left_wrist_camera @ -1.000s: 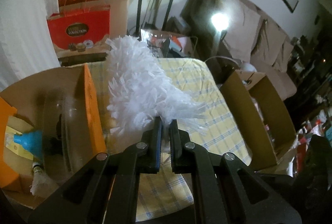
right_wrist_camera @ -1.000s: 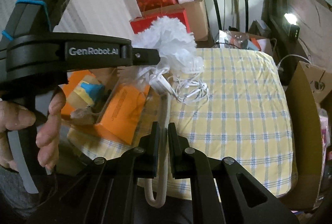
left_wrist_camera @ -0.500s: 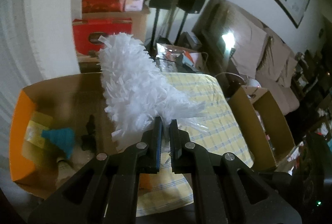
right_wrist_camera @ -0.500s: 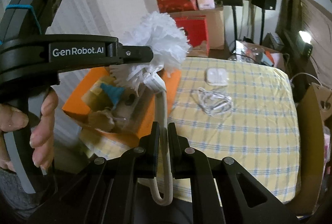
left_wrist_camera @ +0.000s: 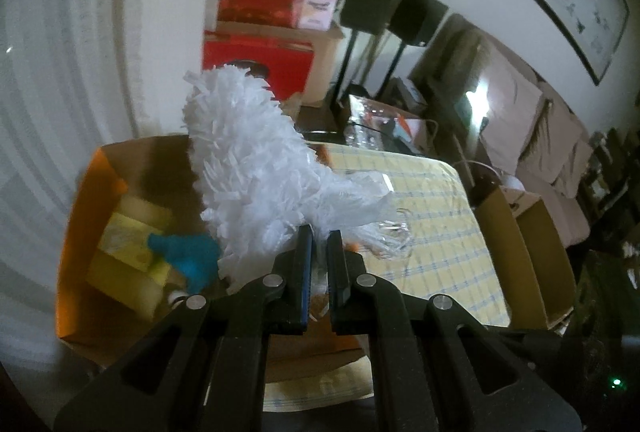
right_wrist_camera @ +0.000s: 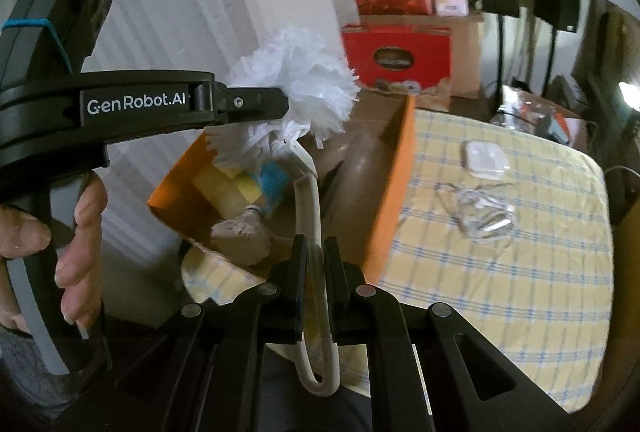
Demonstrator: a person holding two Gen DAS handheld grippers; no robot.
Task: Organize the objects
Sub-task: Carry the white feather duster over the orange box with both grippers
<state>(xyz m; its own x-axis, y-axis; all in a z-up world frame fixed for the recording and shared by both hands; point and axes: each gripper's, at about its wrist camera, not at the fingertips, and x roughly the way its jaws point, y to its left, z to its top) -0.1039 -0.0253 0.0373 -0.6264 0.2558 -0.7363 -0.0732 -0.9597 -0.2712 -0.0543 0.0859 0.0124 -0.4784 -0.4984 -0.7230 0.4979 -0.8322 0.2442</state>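
Observation:
A white fluffy duster (left_wrist_camera: 248,160) with a beige looped handle (right_wrist_camera: 310,208) hangs over an open orange box (left_wrist_camera: 76,216). My left gripper (left_wrist_camera: 318,252) is shut on the base of the duster's fluffy head. In the right wrist view the left gripper (right_wrist_camera: 280,104) reaches in from the left to the duster head (right_wrist_camera: 296,76). My right gripper (right_wrist_camera: 316,256) is shut on the handle, just above its loop. The orange box (right_wrist_camera: 396,188) holds yellow sponges (left_wrist_camera: 124,248), a blue item (left_wrist_camera: 188,252) and a shuttlecock (right_wrist_camera: 240,232).
White earphones (right_wrist_camera: 480,216) and a white case (right_wrist_camera: 484,158) lie on the yellow checked tablecloth (right_wrist_camera: 520,272). A tall cardboard box (left_wrist_camera: 516,232) stands off the table's right side. Red gift boxes (right_wrist_camera: 396,52) and speaker stands are behind. A hand (right_wrist_camera: 80,216) holds the left gripper.
Both grippers have carried the duster up and to the left, from above the tablecloth to over the orange box. The box's inside now shows from above.

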